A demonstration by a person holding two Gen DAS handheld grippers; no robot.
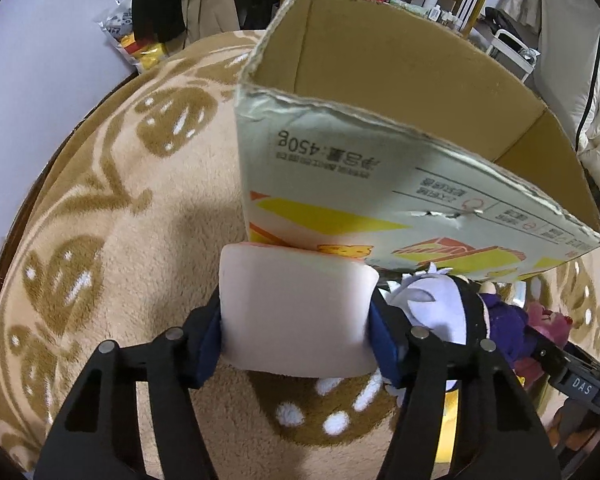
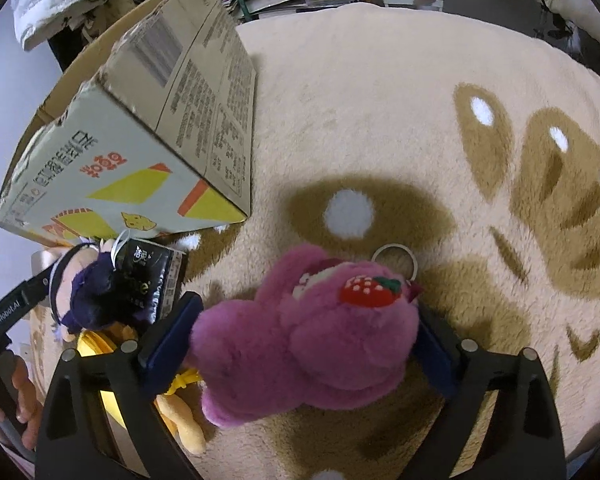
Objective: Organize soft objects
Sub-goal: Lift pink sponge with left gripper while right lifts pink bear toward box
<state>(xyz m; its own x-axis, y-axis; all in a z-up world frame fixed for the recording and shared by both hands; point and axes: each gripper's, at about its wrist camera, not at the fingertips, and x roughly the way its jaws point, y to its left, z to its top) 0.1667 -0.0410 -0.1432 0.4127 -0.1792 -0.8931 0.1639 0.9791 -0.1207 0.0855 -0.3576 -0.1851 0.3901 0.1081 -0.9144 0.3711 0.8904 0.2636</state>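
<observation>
left gripper [image 1: 296, 320] fingers clamp pale foam block [image 1: 296, 316], just near of cardboard box [image 1: 380, 184] | right gripper [image 2: 304, 332] fingers grip pink plush bear [image 2: 300, 344] between them, above rug [image 2: 380, 120]

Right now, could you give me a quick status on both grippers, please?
Left gripper shut on pale foam block. Right gripper shut on pink plush bear. Cardboard box open ahead, nothing blocking.

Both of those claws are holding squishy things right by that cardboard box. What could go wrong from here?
The left gripper pinches a pale foam block low against the cardboard box wall, so lifting it carelessly could catch the torn rim or shove the box. The pink plush in the right gripper trails a metal key ring that might snag. Its soft fur could also slip free.
</observation>
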